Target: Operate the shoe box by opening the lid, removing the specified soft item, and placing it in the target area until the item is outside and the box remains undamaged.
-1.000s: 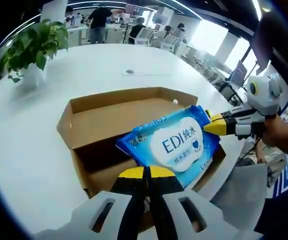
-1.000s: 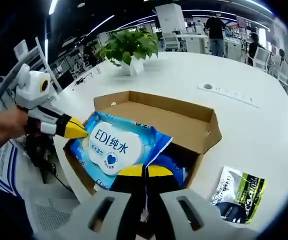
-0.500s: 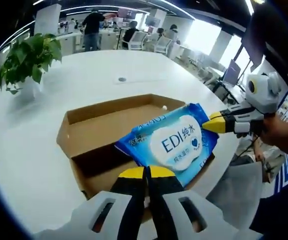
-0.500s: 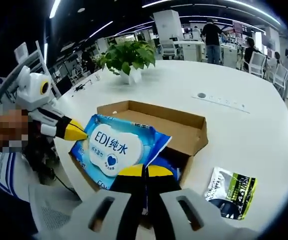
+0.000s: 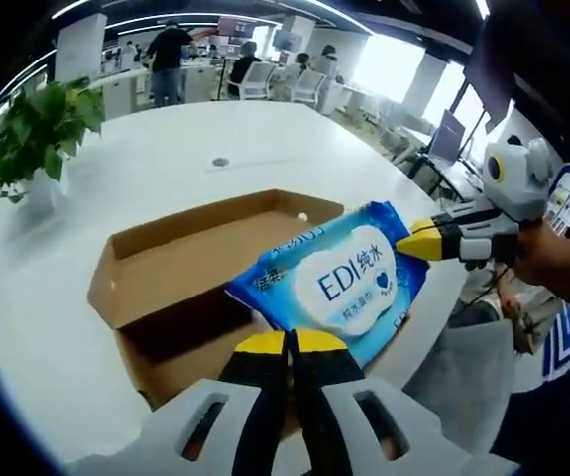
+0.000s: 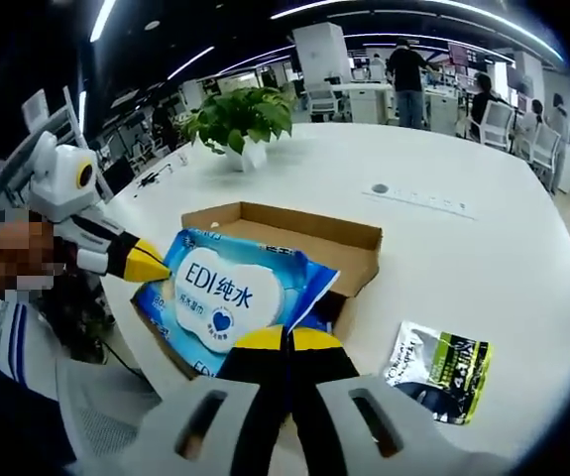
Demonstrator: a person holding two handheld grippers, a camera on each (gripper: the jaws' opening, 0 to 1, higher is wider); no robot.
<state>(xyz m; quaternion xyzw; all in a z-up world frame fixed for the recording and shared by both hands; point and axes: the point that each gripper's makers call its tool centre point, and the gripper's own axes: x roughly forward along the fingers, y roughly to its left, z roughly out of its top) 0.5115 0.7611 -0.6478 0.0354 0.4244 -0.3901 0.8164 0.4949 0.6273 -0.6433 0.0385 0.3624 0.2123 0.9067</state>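
Holding one blue wet-wipes pack (image 5: 332,285) above one open cardboard shoe box (image 5: 180,280), two hand-held grippers share the load: the left hand-held gripper (image 5: 289,342) is clenched on the pack's near edge, and the right hand-held gripper (image 6: 286,339) is clamped on the opposite edge; each also appears from the side in the other's view, yellow tips pinching the pack. Box: one, lid off or folded back (cannot tell which), resting on the white bench (image 6: 483,248). Second blue pack (image 6: 332,305): one, partly visible inside the box beneath the raised pack. Black-and-green sachet (image 6: 435,366): one, lying on the bench near the box. Potted plant (image 6: 237,117): one, well apart. Risks, judged: the soft pack may sag or slip from an edge-only grip if the two grippers pull unevenly; lowering carelessly could catch and crease the box wall.
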